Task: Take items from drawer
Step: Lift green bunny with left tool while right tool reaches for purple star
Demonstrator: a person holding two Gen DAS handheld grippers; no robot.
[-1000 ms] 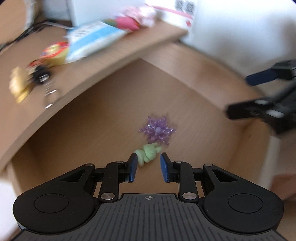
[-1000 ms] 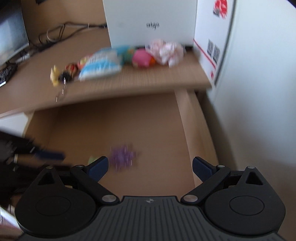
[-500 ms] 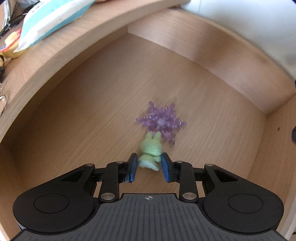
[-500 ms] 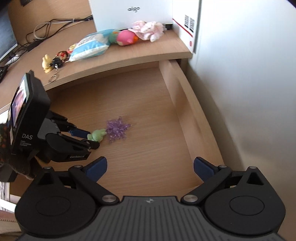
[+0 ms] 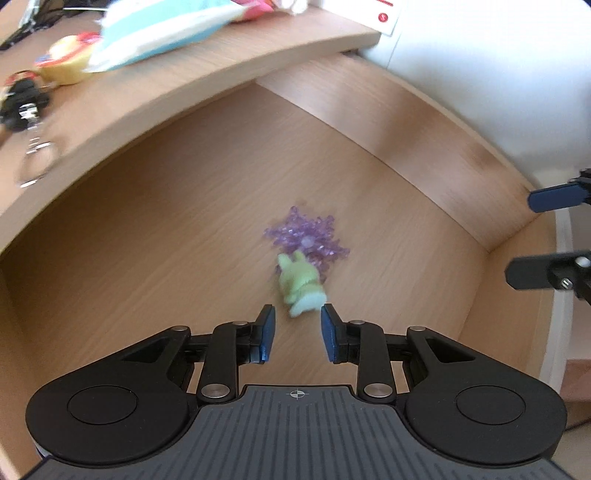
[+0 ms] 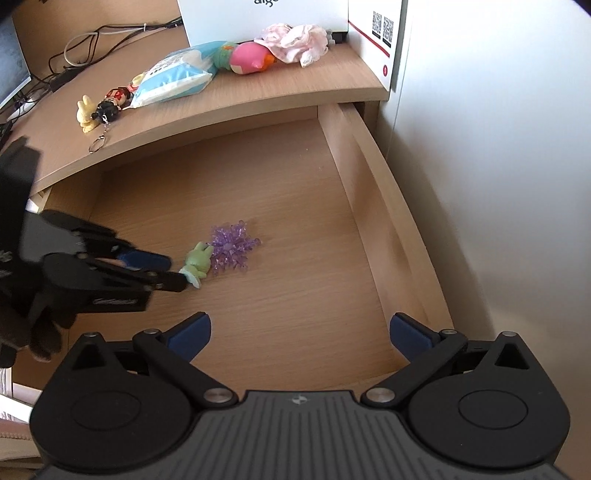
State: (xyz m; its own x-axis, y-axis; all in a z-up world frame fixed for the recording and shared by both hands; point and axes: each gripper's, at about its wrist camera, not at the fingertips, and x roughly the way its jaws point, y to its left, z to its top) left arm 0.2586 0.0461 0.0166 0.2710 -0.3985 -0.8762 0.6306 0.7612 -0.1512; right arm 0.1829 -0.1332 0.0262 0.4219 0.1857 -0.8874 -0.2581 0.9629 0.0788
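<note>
An open wooden drawer (image 6: 388,221) holds a small green rabbit toy (image 5: 299,280) (image 6: 197,262) lying against a purple crystal snowflake (image 5: 306,240) (image 6: 232,247). My left gripper (image 5: 297,314) (image 6: 177,273) reaches in from the left with a narrow gap between its jaws. Its tips are at the toy's feet and the pads do not press on it. My right gripper (image 6: 300,325) (image 5: 519,236) hovers over the drawer's near right part. Its jaws are opening wide, with nothing between them.
The desk top (image 6: 258,96) above the drawer carries a blue-white packet (image 6: 173,79), a pink toy (image 6: 251,59), a pink cloth (image 6: 295,42), keychain figures (image 6: 103,107) and a white box (image 6: 266,14). A white wall (image 6: 498,147) flanks the drawer's right side.
The left gripper dropped onto the green toy, then drew back slightly, so the toy now lies just ahead of its tips. The right gripper's jaws spread a little wider.
</note>
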